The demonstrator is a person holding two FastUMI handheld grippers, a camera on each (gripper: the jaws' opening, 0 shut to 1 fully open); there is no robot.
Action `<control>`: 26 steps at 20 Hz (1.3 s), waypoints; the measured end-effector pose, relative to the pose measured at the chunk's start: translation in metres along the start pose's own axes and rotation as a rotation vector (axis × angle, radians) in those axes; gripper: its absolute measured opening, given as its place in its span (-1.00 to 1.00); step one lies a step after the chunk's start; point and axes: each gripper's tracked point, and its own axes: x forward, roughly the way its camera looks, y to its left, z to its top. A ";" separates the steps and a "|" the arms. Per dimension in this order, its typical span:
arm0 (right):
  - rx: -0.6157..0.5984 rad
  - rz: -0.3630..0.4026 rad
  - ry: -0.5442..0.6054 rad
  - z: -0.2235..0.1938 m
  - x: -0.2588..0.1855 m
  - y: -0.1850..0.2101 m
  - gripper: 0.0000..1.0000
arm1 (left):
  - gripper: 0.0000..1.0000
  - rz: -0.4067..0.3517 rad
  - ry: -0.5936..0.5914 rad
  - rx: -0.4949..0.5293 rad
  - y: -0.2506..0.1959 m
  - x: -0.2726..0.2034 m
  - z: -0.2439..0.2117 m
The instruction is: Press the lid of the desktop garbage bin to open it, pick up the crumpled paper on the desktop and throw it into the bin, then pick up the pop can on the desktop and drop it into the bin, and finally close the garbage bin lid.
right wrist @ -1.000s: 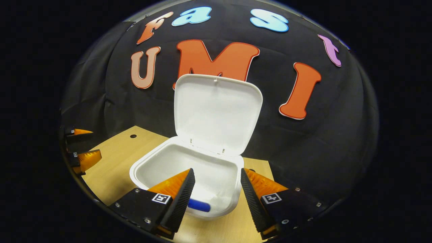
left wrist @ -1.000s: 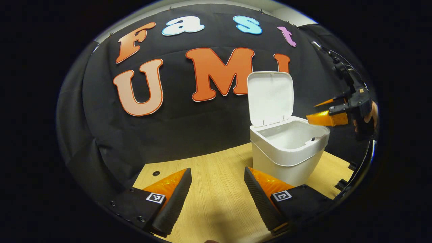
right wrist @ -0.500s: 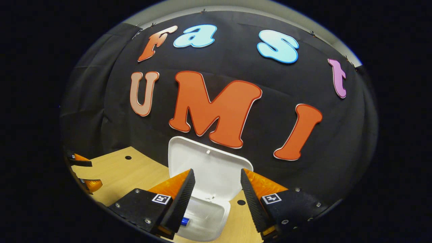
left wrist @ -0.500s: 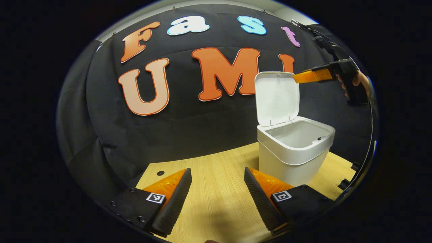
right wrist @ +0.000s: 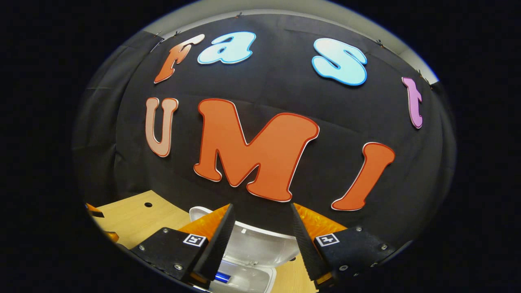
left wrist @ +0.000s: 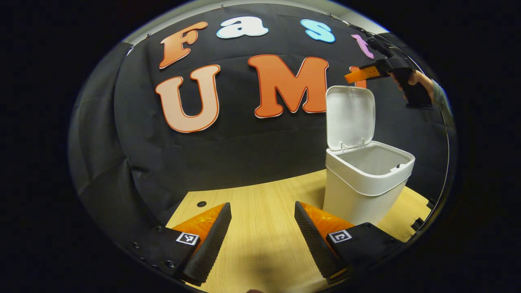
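The smooth white plastic garbage bin (left wrist: 368, 183), tapered with rounded corners, stands at about 3 o'clock in the left gripper view on a pale wood-grain desktop (left wrist: 260, 228), its lid (left wrist: 350, 118) upright and a blue pop can (right wrist: 222, 277) glinting inside in the right gripper view. The left gripper (left wrist: 262, 230) hovers low over the desktop, ribbed fingers spread and empty. The right gripper (right wrist: 260, 236), held in a hand (left wrist: 419, 81), hangs above the lid's top edge with fingers apart, before draped black cloth.

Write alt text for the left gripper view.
A white desktop garbage bin stands on a wooden table, its lid raised upright. The right tongs, held in a hand, hover above the lid's top edge, while the left tongs sit open, empty, in the foreground.
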 end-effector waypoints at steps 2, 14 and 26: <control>0.019 0.002 0.030 -0.007 0.009 0.004 0.65 | 0.98 0.013 0.004 -0.006 0.006 0.001 -0.002; 0.079 0.078 0.125 -0.053 -0.038 0.028 0.65 | 0.99 -0.012 0.013 0.006 -0.007 0.005 -0.002; 0.109 0.134 0.290 -0.139 -0.082 0.060 0.65 | 0.98 -0.063 0.025 0.017 -0.027 0.001 -0.004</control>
